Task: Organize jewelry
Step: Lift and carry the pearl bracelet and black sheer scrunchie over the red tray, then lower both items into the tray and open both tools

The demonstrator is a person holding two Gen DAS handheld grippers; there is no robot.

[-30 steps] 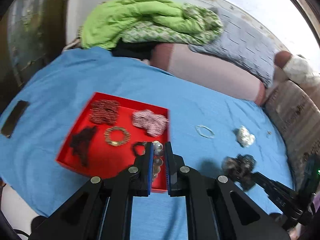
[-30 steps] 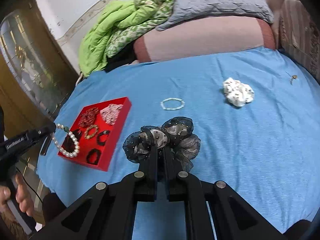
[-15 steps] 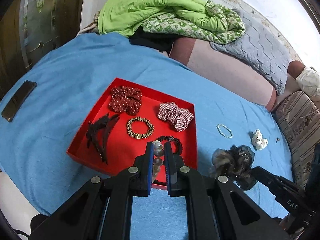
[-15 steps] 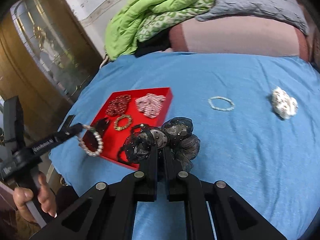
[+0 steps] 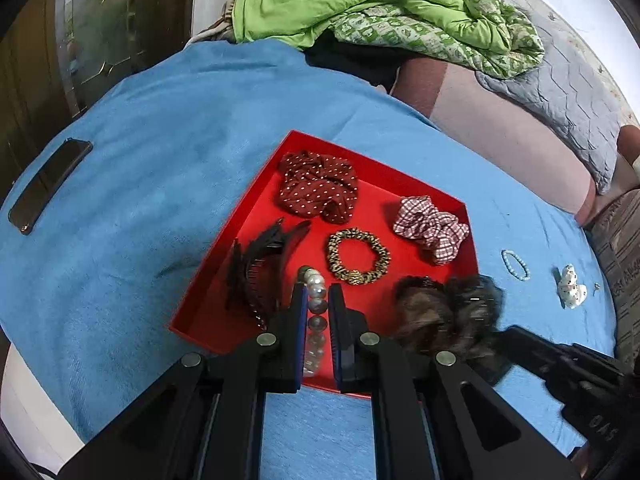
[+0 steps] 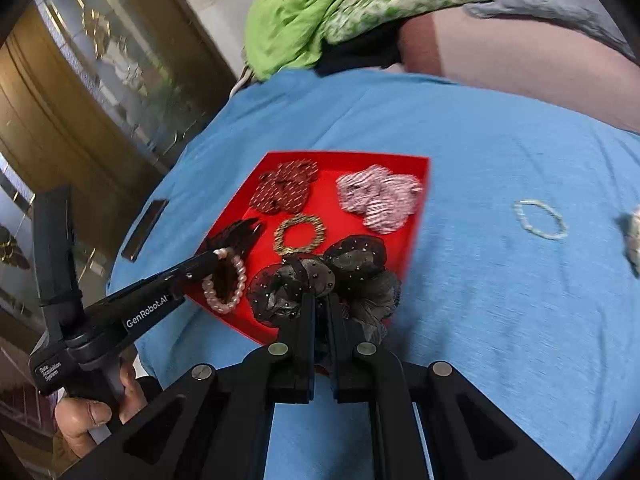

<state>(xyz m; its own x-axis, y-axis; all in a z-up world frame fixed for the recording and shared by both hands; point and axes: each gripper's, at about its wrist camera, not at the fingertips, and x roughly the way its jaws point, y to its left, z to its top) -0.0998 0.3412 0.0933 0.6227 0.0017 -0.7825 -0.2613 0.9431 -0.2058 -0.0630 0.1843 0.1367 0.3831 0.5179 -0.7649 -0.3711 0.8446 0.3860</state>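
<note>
The left gripper (image 5: 318,300) is clamped on a pearl bracelet (image 5: 314,308), whose beads run between its fingers; in the right wrist view the loop (image 6: 224,286) hangs from the tips of that gripper (image 6: 214,258) over the near left corner of the red tray (image 5: 208,300). The right gripper (image 6: 320,300) is pinched shut on a black mesh scrunchie (image 6: 324,280), which it holds above the near right part of the tray (image 6: 420,216); the left wrist view shows that scrunchie (image 5: 448,312) blurred, so whether it touches the tray floor is hard to say.

Inside the tray, nearest, lies a black claw clip (image 5: 260,264) on the left. Just beyond it, in the middle, sits a leopard-print hair tie (image 5: 358,256). Farther back are a dark red dotted scrunchie (image 5: 316,192) on the left and a red-and-white checked scrunchie (image 5: 430,226) on the right, apart from each other.

The tray rests on a blue bedsheet (image 5: 160,168). To the right of it, on the sheet, lie a pale bead bracelet (image 6: 540,218) and, farther right, a white spotted scrunchie (image 5: 572,286). A dark phone (image 5: 50,184) lies on the sheet well to the left. At the far edge are a pink bolster (image 5: 500,136), a grey quilted pillow (image 5: 560,96) and a green quilt (image 5: 360,0) heaped on top.
</note>
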